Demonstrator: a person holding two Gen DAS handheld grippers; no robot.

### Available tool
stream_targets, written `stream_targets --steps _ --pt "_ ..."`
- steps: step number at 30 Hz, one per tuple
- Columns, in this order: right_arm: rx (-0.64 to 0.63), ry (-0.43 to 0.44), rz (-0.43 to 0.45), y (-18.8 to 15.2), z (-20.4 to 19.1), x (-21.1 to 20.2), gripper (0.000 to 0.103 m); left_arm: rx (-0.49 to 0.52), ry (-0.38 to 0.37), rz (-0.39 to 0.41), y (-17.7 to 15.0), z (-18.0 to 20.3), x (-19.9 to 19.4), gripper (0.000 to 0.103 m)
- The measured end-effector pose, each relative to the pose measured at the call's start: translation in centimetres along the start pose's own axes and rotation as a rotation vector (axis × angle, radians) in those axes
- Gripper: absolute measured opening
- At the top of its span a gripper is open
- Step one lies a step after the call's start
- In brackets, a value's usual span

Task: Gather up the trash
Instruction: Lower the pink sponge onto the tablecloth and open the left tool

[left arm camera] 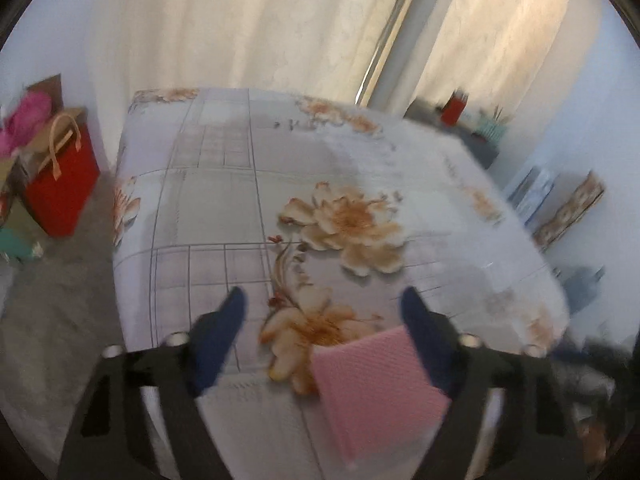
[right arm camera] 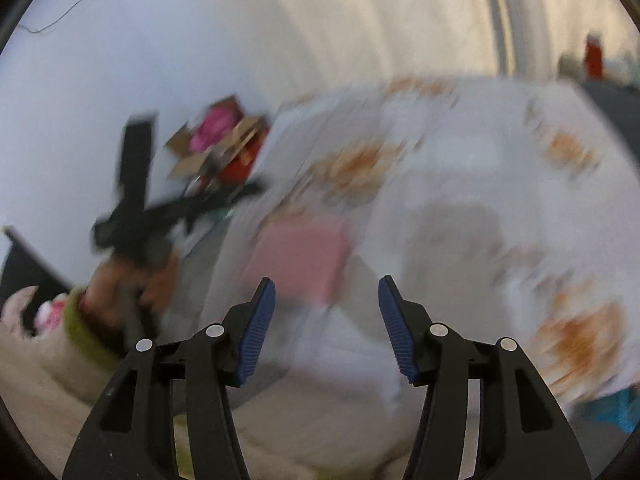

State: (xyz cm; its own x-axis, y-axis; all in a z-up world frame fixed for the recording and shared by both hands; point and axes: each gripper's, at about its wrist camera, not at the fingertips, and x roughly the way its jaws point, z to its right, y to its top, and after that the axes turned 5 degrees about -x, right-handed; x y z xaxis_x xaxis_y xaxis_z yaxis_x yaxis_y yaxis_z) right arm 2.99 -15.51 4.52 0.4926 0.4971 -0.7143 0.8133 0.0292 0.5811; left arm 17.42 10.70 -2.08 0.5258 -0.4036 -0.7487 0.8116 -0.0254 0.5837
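Note:
A pink textured square sheet [left arm camera: 380, 392] lies flat on the floral bed cover [left arm camera: 224, 208], near the bed's front edge. My left gripper [left arm camera: 324, 304] hangs over it, open, with the sheet between the blue fingers and its right finger [left arm camera: 420, 332] over the sheet's right edge. In the blurred right wrist view the same pink sheet [right arm camera: 300, 260] shows just beyond my right gripper [right arm camera: 326, 282], which is open with nothing between its pads. The left gripper [right arm camera: 136, 200] and the hand [right arm camera: 132, 280] holding it appear at the left of that view.
A red handled bag [left arm camera: 60, 184] and a cardboard box with pink stuff [left arm camera: 28, 120] stand on the grey carpet left of the bed. Pale curtains [left arm camera: 260, 32] hang behind it. A red cup [left arm camera: 454, 110] sits on a dark table at the back right.

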Motion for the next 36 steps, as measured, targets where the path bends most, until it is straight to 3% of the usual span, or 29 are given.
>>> stream_targets --steps 2,4,6,11,14,17,20,22,27,31,36 --pt "0.047 0.067 -0.086 -1.2 -0.6 3.0 0.025 0.021 0.005 -0.049 0.1 0.1 1.5 0.052" --pt "0.064 0.097 -0.137 -1.7 -1.1 5.5 0.017 0.048 0.014 -0.094 -0.6 0.3 2.6 0.035" --pt "0.096 0.122 -0.169 -1.4 -1.0 7.3 0.011 0.063 0.026 -0.129 -1.4 0.5 3.1 0.025" --pt "0.082 0.067 -0.159 0.9 -0.1 9.1 0.004 -0.006 0.026 -0.152 -3.4 -1.0 1.5 0.018" --pt "0.093 0.035 -0.133 2.3 1.0 9.3 0.004 -0.096 -0.038 -0.178 -4.4 -2.6 0.6 0.018" --pt "0.1 0.036 -0.11 3.0 1.6 9.1 0.004 -0.124 -0.07 -0.179 -5.1 -2.8 -0.3 0.018" --pt "0.094 0.026 -0.088 2.6 1.5 7.9 0.004 -0.15 -0.077 -0.172 -5.2 -2.9 -1.0 0.026" --pt "0.091 0.007 -0.064 1.9 1.8 7.0 0.008 -0.186 -0.088 -0.15 -4.9 -2.7 -1.7 0.058" --pt "0.108 -0.074 -0.008 0.1 2.9 4.0 0.027 -0.164 -0.12 -0.147 -3.9 0.5 -1.2 0.087" --pt "0.15 -0.118 0.032 -1.0 4.1 2.0 0.035 -0.053 -0.063 -0.169 -4.1 4.8 0.4 0.09" --pt "0.188 -0.144 0.062 -1.8 5.1 0.9 0.04 0.052 0.084 -0.156 -4.6 7.7 2.4 0.09"
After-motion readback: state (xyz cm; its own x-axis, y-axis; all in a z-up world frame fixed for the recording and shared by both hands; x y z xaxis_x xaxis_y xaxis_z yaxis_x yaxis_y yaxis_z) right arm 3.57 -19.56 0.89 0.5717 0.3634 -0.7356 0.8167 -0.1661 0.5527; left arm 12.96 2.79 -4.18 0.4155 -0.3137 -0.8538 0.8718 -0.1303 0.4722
